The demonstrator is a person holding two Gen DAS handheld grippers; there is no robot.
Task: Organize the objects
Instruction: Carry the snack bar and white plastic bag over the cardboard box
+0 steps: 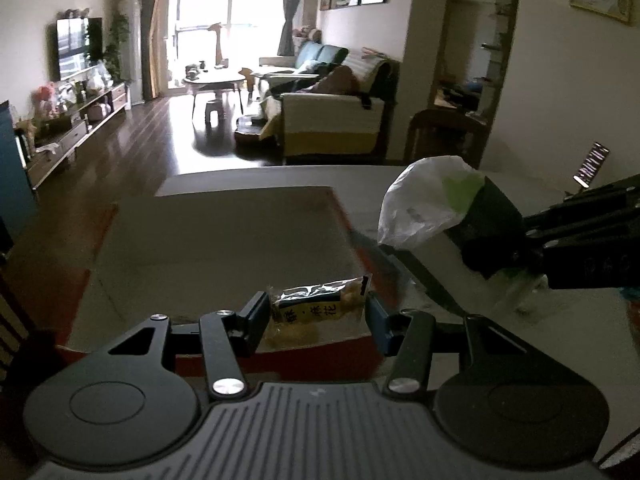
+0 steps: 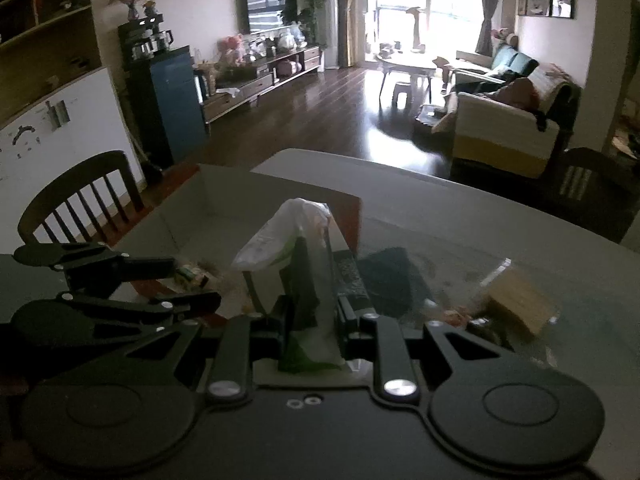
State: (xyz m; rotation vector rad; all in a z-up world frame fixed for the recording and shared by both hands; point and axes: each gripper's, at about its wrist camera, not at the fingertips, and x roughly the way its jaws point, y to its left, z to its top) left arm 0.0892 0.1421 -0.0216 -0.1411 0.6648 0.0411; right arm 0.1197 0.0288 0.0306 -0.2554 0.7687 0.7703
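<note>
the left gripper [image 1: 318, 316] clamps the snack packet [image 1: 320, 308] above the box [image 1: 224, 240]. the right gripper [image 2: 308, 316] pinches the limp plastic bag [image 2: 296, 232] beside it; the bag may slip out.

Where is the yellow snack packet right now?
In the left wrist view, the snack packet sits between the left gripper fingers, low over the red-edged box.

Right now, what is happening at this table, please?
A person works with two handheld grippers. The left gripper is closed around a small yellow snack packet over the shallow red-edged cardboard box. The right gripper holds a white and green plastic wrapper upright beside that box. Neither item is released yet.
</note>
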